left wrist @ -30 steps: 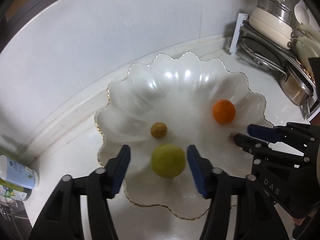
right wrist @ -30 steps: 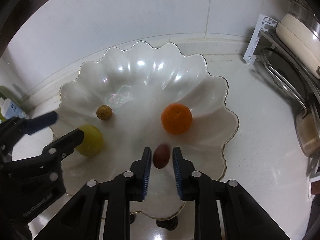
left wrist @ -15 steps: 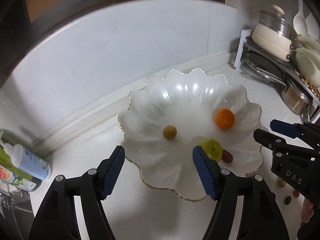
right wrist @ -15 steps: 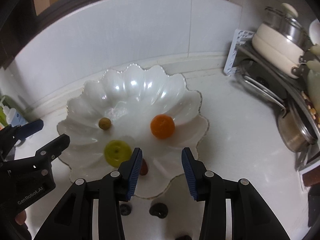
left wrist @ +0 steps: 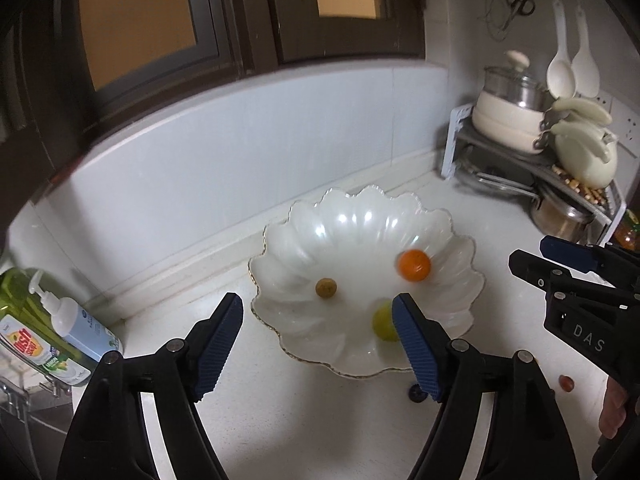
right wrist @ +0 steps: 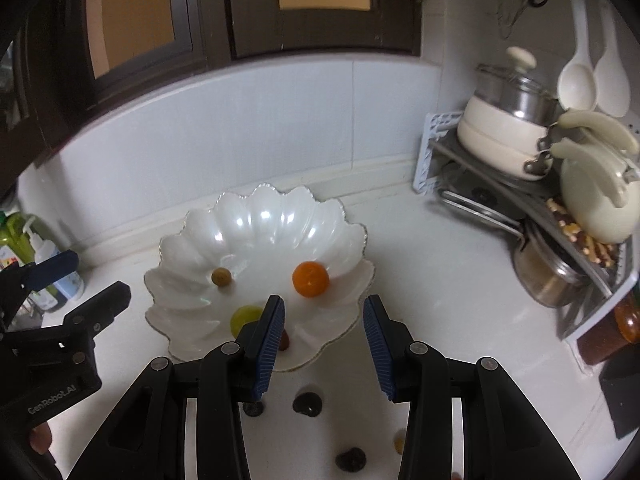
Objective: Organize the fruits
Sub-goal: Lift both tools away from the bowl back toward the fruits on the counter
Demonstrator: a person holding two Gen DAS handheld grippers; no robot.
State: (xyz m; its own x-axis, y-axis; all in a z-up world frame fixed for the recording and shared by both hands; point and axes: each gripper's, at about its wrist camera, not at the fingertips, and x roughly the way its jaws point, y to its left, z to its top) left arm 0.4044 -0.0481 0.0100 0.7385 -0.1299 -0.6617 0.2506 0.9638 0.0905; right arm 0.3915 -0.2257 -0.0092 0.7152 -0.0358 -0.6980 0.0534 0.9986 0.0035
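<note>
A white scalloped bowl [left wrist: 352, 240] [right wrist: 260, 240] sits on the white counter. In it lie an orange [left wrist: 415, 265] [right wrist: 310, 279], a small brown fruit [left wrist: 326, 288] [right wrist: 221, 277] and a green fruit [left wrist: 382, 324] [right wrist: 245, 319]. A red-brown fruit [right wrist: 284, 340] peeks out behind my right gripper's left finger. My left gripper [left wrist: 317, 299] [right wrist: 98, 274] hangs above the bowl's near-left rim, its jaws opening with nothing between them. My right gripper [right wrist: 324, 303] [left wrist: 530, 250] hovers open and empty over the near rim. Several small loose fruits [right wrist: 307, 404] [left wrist: 566, 383] lie on the counter in front of the bowl.
Soap bottles [left wrist: 68, 328] stand at the left by a sink edge. A rack with pots [left wrist: 520, 140] [right wrist: 520, 140] and a steel pan [right wrist: 548, 276] fills the right corner. A tiled wall and a dark window frame rise behind the bowl. A hand [left wrist: 612, 412] holds the right gripper.
Both grippers have risen and drawn back from the bowl with wider jaws. The left let go of the green fruit, which rolled right; the right let go of the red-brown fruit.
</note>
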